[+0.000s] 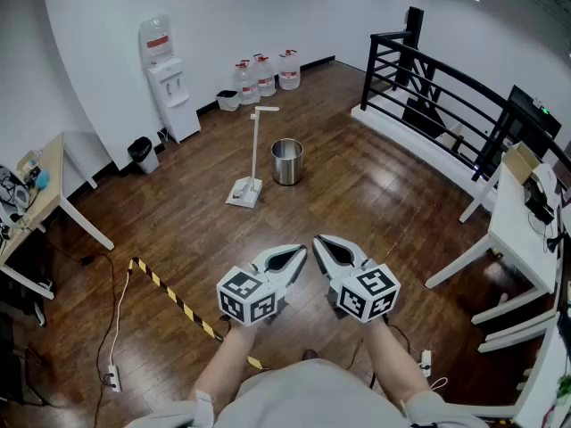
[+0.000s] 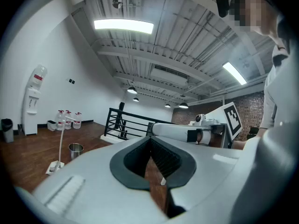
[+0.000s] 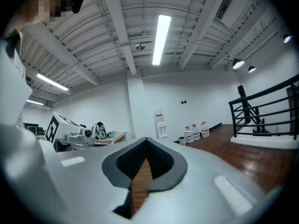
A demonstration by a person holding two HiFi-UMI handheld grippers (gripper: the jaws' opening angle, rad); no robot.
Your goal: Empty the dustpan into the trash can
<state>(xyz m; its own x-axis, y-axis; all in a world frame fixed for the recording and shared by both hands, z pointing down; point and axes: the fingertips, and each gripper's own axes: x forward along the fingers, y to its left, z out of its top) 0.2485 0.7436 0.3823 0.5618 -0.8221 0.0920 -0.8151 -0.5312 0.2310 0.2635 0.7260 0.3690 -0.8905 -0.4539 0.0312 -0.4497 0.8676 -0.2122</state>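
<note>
On the wooden floor ahead stands a white long-handled dustpan (image 1: 245, 189), its pan on the floor and its handle upright. Just to its right is a round metal trash can (image 1: 287, 161). Both also appear small and far off in the left gripper view, the dustpan (image 2: 56, 164) beside the trash can (image 2: 75, 149). My left gripper (image 1: 297, 254) and right gripper (image 1: 321, 242) are held level side by side near my body, well short of both objects. Both are shut with nothing between the jaws, as the left gripper (image 2: 150, 140) and right gripper (image 3: 146, 142) views show.
A water dispenser (image 1: 169, 78) and water bottles (image 1: 265, 74) line the far wall, with a small black bin (image 1: 143, 154) nearby. A black railing (image 1: 446, 96) and white tables (image 1: 522, 230) are on the right, a desk (image 1: 45, 194) on the left. Yellow-black tape (image 1: 174, 301) crosses the floor.
</note>
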